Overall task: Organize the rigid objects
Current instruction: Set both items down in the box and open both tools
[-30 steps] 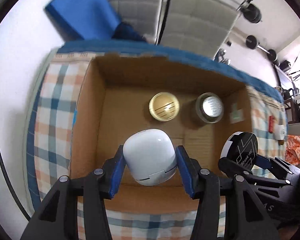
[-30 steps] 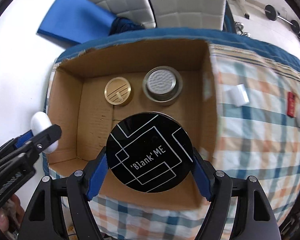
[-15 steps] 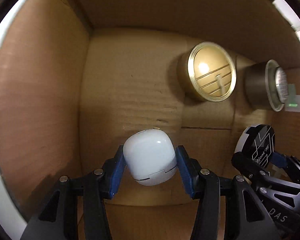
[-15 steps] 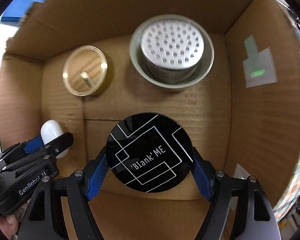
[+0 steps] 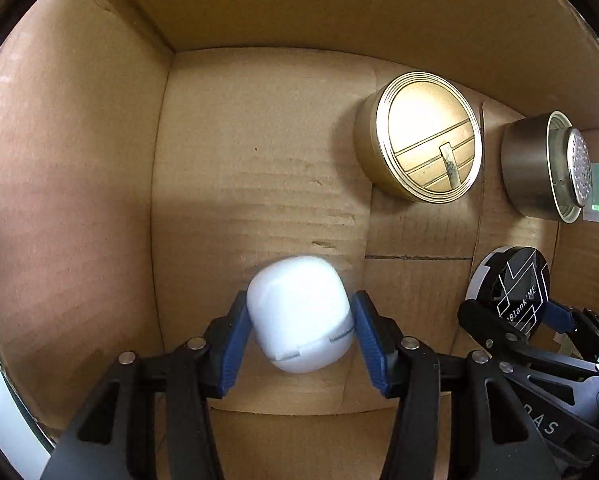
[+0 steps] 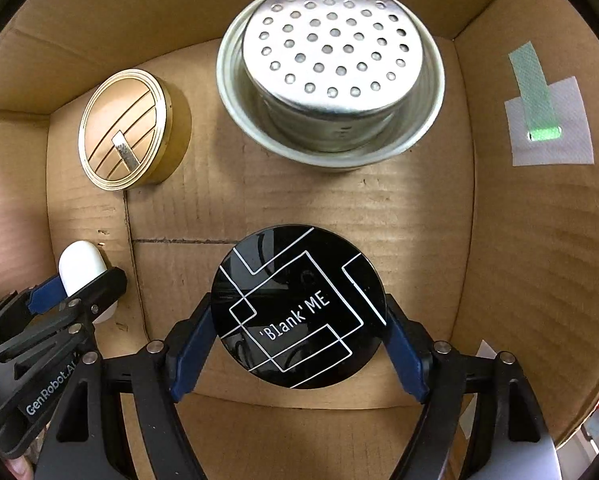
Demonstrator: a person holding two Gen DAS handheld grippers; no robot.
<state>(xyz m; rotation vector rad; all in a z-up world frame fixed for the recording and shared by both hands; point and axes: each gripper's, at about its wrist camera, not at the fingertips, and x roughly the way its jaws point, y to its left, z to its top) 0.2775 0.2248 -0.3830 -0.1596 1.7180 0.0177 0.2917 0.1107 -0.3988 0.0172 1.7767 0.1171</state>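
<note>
Non-task items noted — a white patch [image 6: 549,128] on the right inner wall of the cardboard box [image 6: 539,240]; a green tape strip [image 6: 533,90] overlaps the patch's upper part.

Both claws have gone from above the cardboard box [image 5: 79,184] down into it; a second ago its rim, the checked cloth and the room showed, and now walls and floor fill both views. Over the last half second the descent went on: ahead of the right gripper [image 6: 299,332] the perforated metal tin [image 6: 331,60] looms much larger, and ahead-right of the left gripper [image 5: 299,332] the gold tin [image 5: 423,140] has grown. The white case [image 5: 299,316] between the left fingers has tilted slightly and looks blurred.
</note>
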